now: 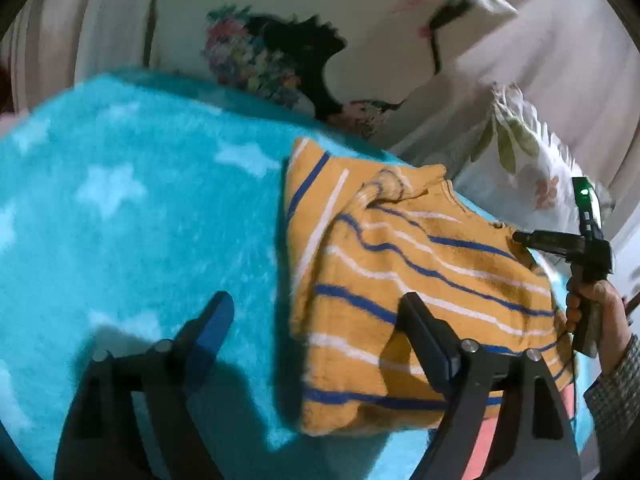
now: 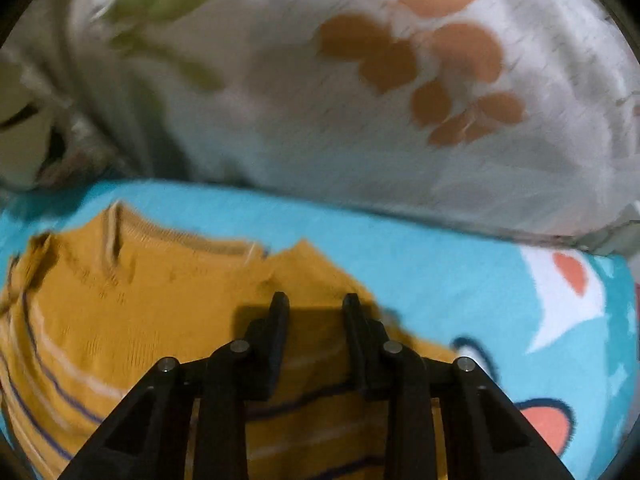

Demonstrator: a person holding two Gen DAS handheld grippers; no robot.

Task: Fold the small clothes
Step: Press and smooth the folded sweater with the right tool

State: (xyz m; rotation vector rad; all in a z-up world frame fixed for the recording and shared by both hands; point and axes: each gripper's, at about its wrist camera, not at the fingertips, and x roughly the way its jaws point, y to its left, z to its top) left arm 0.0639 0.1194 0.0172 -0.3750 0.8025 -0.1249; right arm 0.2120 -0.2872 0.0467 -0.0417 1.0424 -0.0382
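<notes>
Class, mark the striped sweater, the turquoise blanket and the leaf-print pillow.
striped sweater (image 1: 420,264), left wrist view, on its mustard front.
turquoise blanket (image 1: 132,216), left wrist view, on bare starred fleece.
leaf-print pillow (image 2: 340,120), right wrist view, on its white cover.

No legible text, label, brand, number or sign on any surface in either view

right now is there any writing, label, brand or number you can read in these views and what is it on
None: no readable text in either view.
yellow striped sweater: stripes only, no tag or print showing.
turquoise blanket: stars and a cartoon picture, no letters.
floral pillows: pictures only, blurred.
right gripper: a green light, no marking legible.
left gripper: plain black, no marking.
</notes>
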